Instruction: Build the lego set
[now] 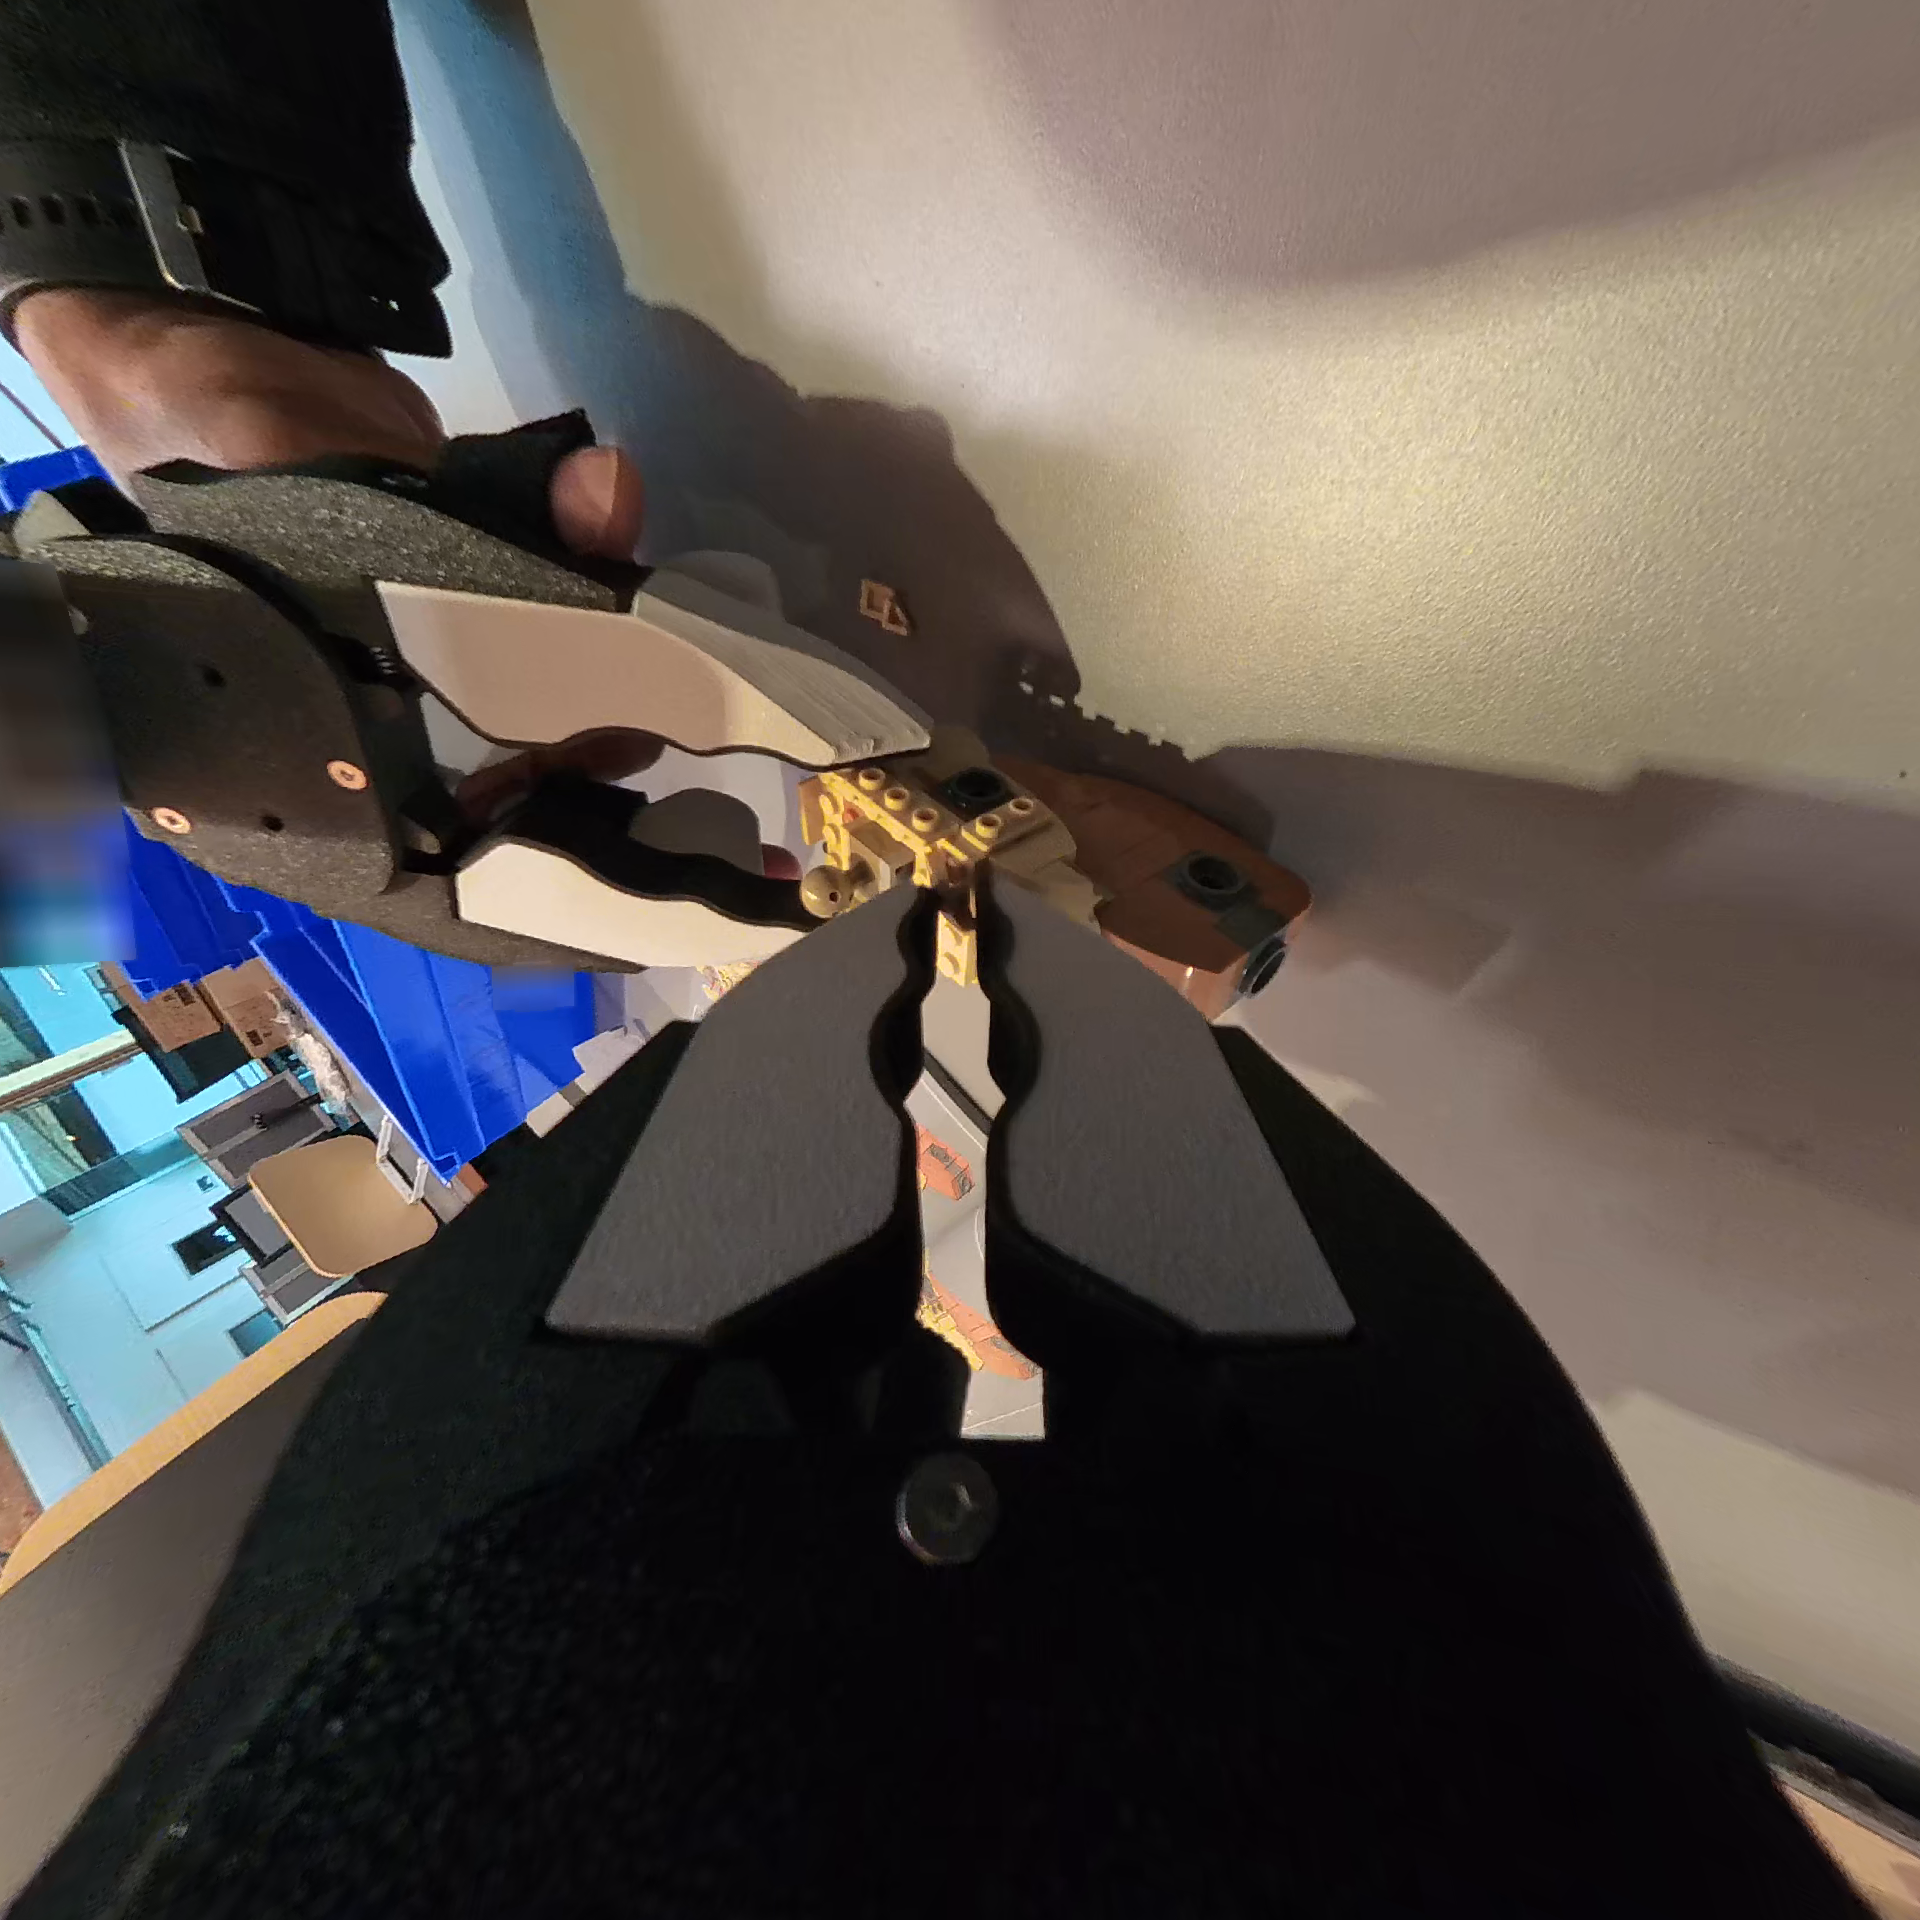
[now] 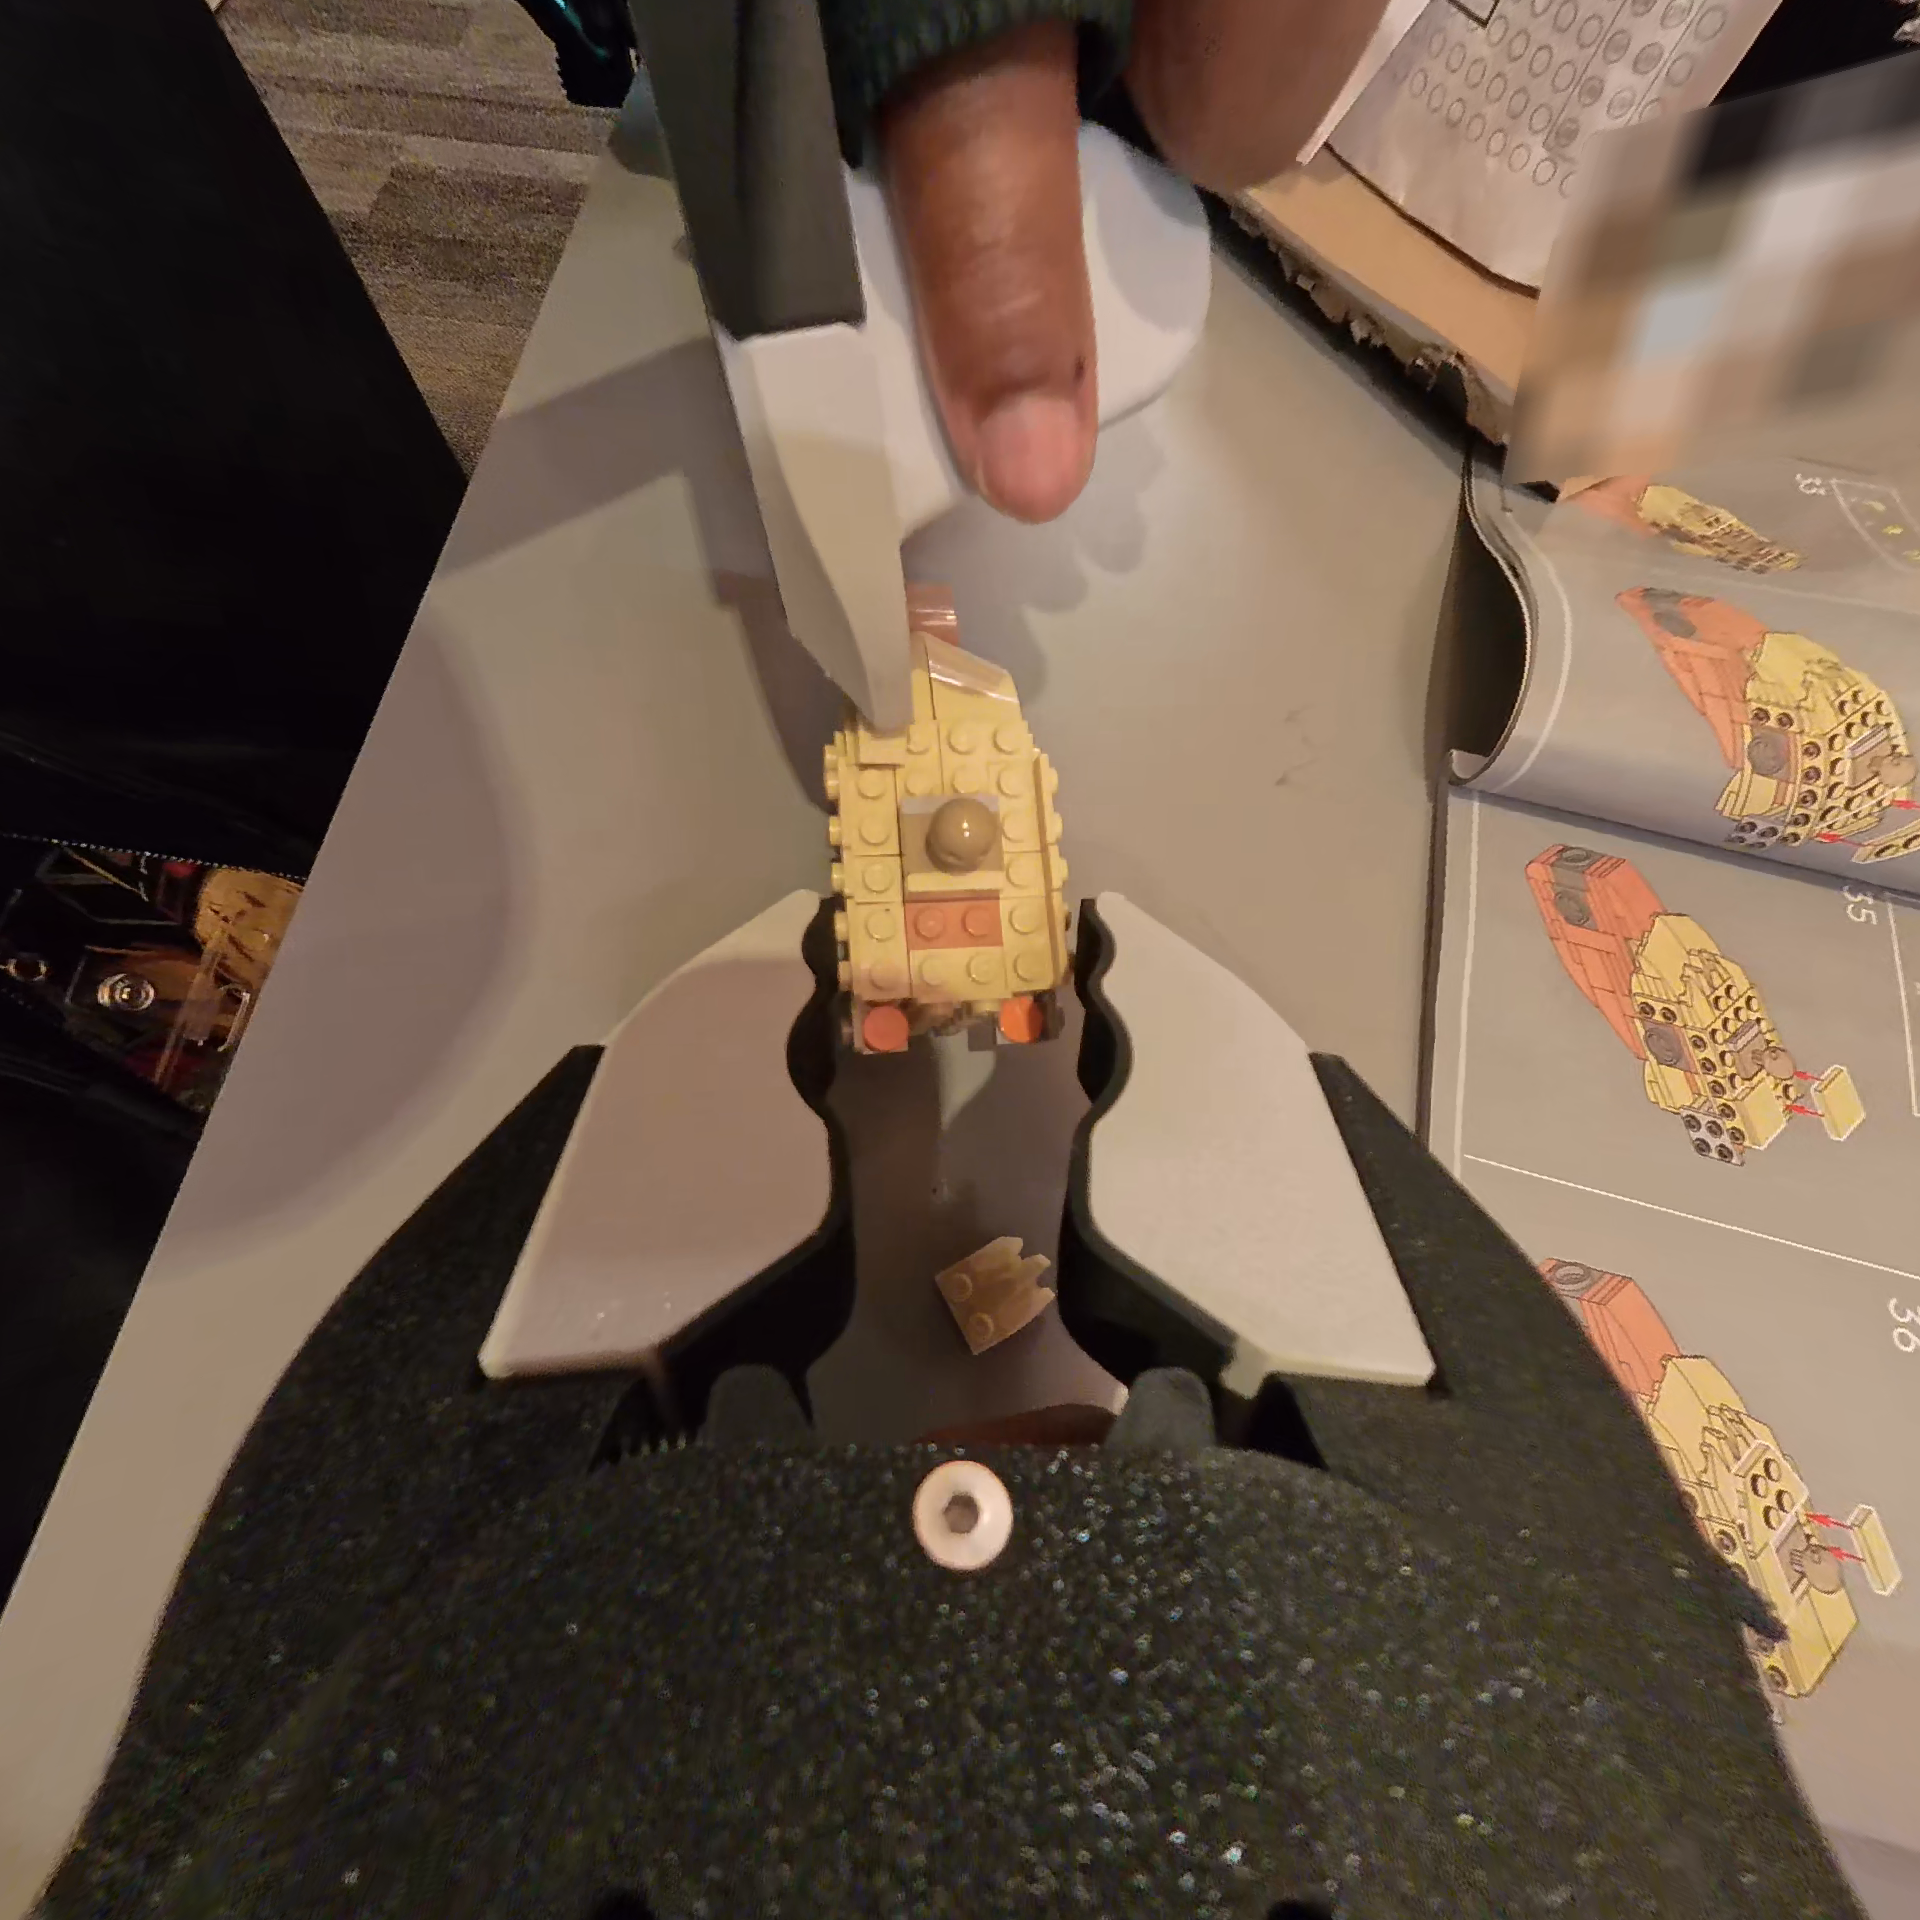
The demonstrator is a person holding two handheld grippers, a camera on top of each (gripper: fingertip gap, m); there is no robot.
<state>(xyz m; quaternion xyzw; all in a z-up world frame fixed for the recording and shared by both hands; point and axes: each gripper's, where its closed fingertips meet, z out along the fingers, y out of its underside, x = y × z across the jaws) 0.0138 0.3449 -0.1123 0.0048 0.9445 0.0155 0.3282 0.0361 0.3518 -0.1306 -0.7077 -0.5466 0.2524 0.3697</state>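
Observation:
A tan lego model (image 2: 945,883) with a round knob and a brown patch is held above the grey table (image 2: 520,727). My right gripper (image 2: 951,925) is shut on its near end. My left gripper (image 2: 873,696) comes down from the top and touches the model's far left corner. In the left wrist view my left gripper (image 1: 951,904) is shut on a small tan piece (image 1: 956,951), pressed against the model (image 1: 925,821), whose brown part (image 1: 1164,862) sticks out to the right. The right gripper (image 1: 862,831) holds the model from the left.
An open instruction booklet (image 2: 1662,935) lies at the right. A torn cardboard box (image 2: 1403,260) stands behind it. A loose tan piece (image 2: 992,1299) lies on the table under my right gripper. Blue bins (image 1: 364,1018) and chairs are beyond the table. My left and right fingertips are right by each other.

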